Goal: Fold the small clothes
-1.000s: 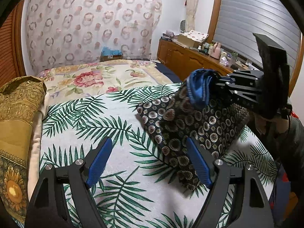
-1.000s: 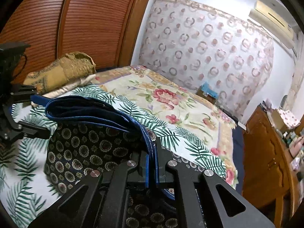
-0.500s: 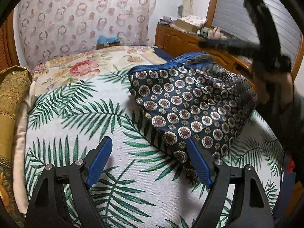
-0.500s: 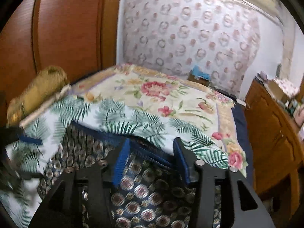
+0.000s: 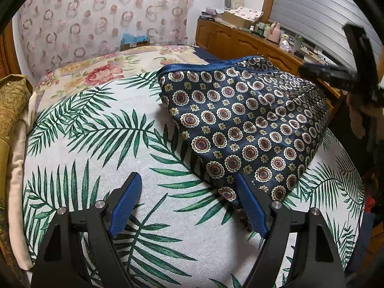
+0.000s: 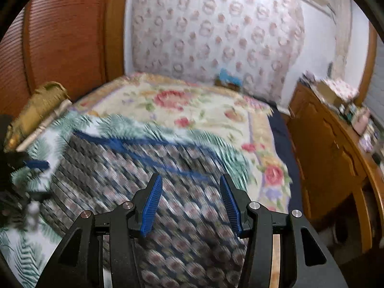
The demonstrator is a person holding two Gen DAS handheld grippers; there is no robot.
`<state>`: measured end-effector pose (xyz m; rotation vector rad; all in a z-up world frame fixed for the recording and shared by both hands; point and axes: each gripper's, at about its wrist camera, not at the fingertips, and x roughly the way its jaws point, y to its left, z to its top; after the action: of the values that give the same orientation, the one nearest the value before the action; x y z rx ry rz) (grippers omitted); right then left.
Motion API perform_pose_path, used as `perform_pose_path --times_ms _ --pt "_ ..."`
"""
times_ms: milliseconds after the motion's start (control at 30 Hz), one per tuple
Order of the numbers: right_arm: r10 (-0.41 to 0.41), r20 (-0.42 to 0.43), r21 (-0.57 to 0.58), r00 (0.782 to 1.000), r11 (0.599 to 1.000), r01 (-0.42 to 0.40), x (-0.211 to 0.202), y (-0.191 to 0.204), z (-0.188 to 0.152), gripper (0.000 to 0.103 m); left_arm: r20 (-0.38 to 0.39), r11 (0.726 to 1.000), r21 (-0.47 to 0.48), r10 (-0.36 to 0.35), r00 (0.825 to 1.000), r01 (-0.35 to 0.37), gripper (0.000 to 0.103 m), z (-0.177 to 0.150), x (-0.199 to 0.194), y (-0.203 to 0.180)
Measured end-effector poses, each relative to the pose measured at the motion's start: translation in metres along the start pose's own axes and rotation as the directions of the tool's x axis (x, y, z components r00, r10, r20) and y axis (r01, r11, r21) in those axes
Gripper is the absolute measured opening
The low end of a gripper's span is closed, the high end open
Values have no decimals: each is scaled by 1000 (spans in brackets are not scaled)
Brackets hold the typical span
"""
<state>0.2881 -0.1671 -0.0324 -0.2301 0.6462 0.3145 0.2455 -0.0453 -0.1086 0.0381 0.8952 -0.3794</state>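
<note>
A navy garment (image 5: 242, 124) with round red-and-cream medallions and a blue waistband lies on the palm-leaf cloth (image 5: 96, 144) covering the bed. It also shows, blurred, in the right wrist view (image 6: 148, 182). My left gripper (image 5: 189, 199) is open and empty, low over the cloth at the garment's near corner. My right gripper (image 6: 190, 194) is open and empty just above the garment; in the left wrist view it appears blurred at the right (image 5: 345, 76).
A floral bedspread (image 5: 108, 72) covers the far bed. A gold cushion (image 5: 12, 110) lies along the left edge. A wooden sideboard (image 6: 336, 158) with small items stands at the right. A patterned curtain (image 5: 96, 19) hangs behind.
My right gripper has let go of the blue waistband, opened and drawn back. The garment has dropped from a lifted bunch to lie spread on the cloth. My left gripper stays open.
</note>
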Motion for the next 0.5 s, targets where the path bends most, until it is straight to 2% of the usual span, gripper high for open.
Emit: perform_pose_path --times_ms 67,100,167,333,500 --pt "-1 -15 65 1000 998 2 4 -14 -6 53 -1 1000 -1 0 1000 0 81 0 0 0" --pt "-9 -21 95 1000 995 11 6 -20 -10 61 -1 1000 1 1 1000 -1 81 0 0 0" --pt "-7 -41 133 999 991 12 15 -30 -13 65 -3 1000 6 8 1000 -8 81 0 0 -2" --pt "36 -96 166 995 986 -20 35 -35 -18 66 -7 1000 14 17 1000 -17 81 0 1 -4" --pt "41 -98 162 994 986 -25 53 -42 -9 67 -9 1000 17 23 1000 -23 82 2 3 -5"
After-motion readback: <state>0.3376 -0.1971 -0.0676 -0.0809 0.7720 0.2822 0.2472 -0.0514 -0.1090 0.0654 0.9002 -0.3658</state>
